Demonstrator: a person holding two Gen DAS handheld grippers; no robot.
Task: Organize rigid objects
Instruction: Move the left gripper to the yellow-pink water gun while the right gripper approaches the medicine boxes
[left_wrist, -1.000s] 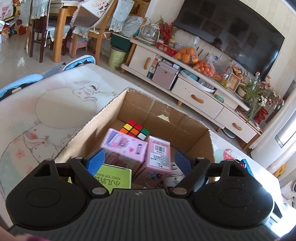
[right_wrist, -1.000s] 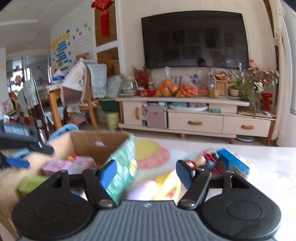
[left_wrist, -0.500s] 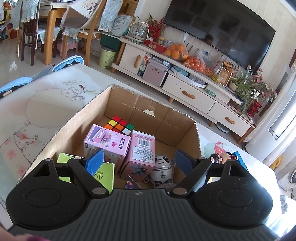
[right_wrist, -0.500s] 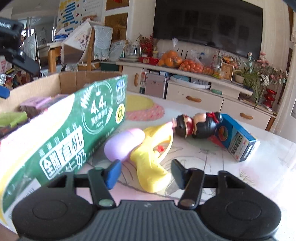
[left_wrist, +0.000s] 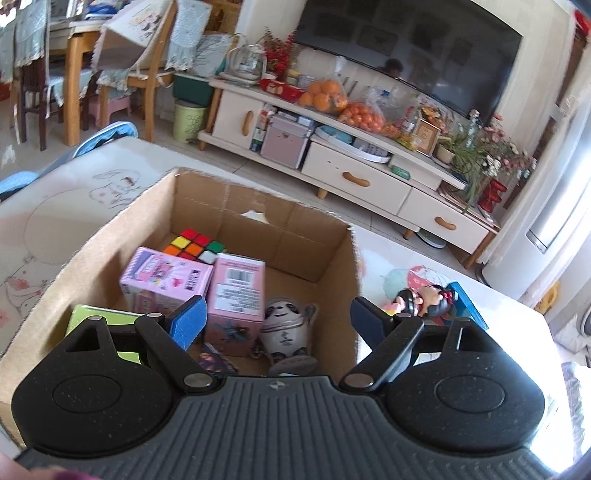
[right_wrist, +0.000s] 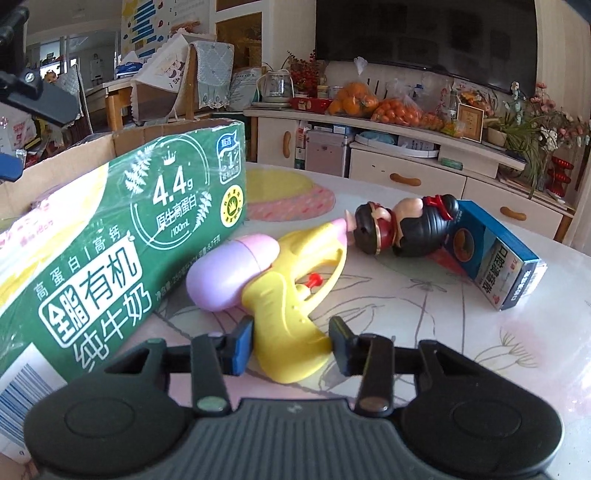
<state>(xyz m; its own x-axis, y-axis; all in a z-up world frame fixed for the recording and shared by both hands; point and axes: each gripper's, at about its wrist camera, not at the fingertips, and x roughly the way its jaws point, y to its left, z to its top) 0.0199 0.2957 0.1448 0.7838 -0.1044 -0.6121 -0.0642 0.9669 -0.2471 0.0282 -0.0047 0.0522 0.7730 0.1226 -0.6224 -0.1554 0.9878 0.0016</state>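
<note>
A cardboard box (left_wrist: 332, 254) holds a Rubik's cube (left_wrist: 194, 245), two pink boxes (left_wrist: 166, 280), a green booklet (left_wrist: 96, 314) and a panda figure (left_wrist: 286, 326). My left gripper (left_wrist: 275, 321) is open and empty above the box. In the right wrist view the box's green printed side (right_wrist: 122, 251) stands at left. A yellow and purple water gun (right_wrist: 284, 284) lies on the table beside it. My right gripper (right_wrist: 291, 341) is open, its fingers either side of the gun's yellow handle. A black-haired doll (right_wrist: 402, 225) and a blue box (right_wrist: 495, 254) lie beyond.
The table has a pale cartoon-print cover (right_wrist: 443, 314). The doll (left_wrist: 424, 295) and blue box (left_wrist: 467, 306) also show right of the cardboard box in the left wrist view. A TV cabinet (left_wrist: 351, 177) and dining chairs (left_wrist: 122, 74) stand across the room.
My right gripper has dropped and moved forward until its fingers straddle the water gun's handle. My left gripper has drawn back a little over the box, showing more of its inside.
</note>
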